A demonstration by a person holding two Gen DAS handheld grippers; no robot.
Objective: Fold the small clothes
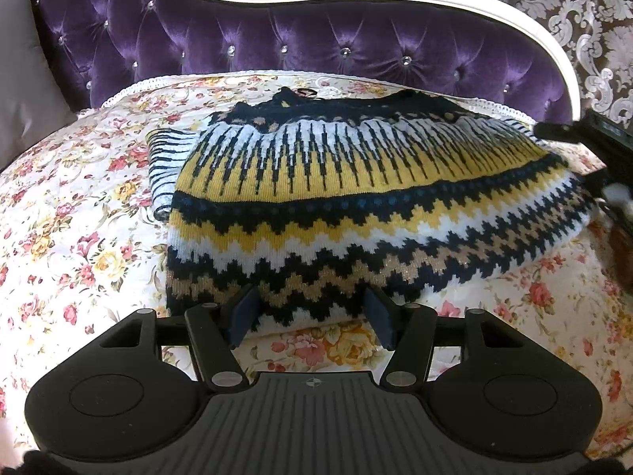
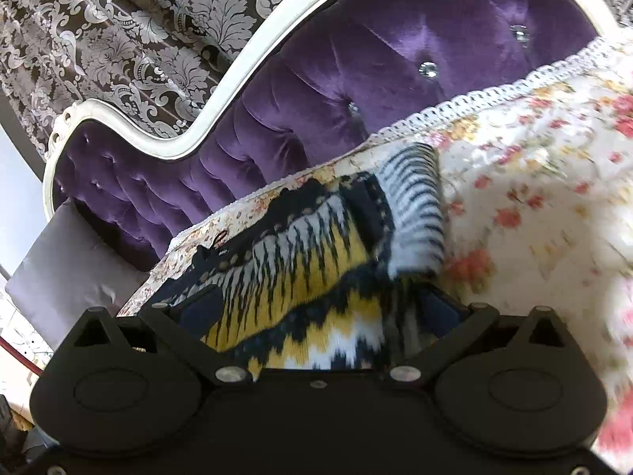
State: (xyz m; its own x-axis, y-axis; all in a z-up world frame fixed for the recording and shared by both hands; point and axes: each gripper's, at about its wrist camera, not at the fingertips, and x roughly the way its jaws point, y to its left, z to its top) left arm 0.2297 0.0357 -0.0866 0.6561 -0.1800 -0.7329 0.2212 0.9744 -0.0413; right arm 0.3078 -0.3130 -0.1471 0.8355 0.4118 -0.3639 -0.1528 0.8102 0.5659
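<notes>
Nearest: left gripper spread wide, blue pads either side of the sweater's near hem, pinching nothing. Right gripper also spread, knit lying between its fingers at the garment's right edge; grip not closed, by the look of it. Sweater flat on the floral bedspread, neck toward the far edge by the purple headboard, one sleeve tucked under at the left. Probably mid-fold: next, close on the hem and carry it toward the neck.
</notes>
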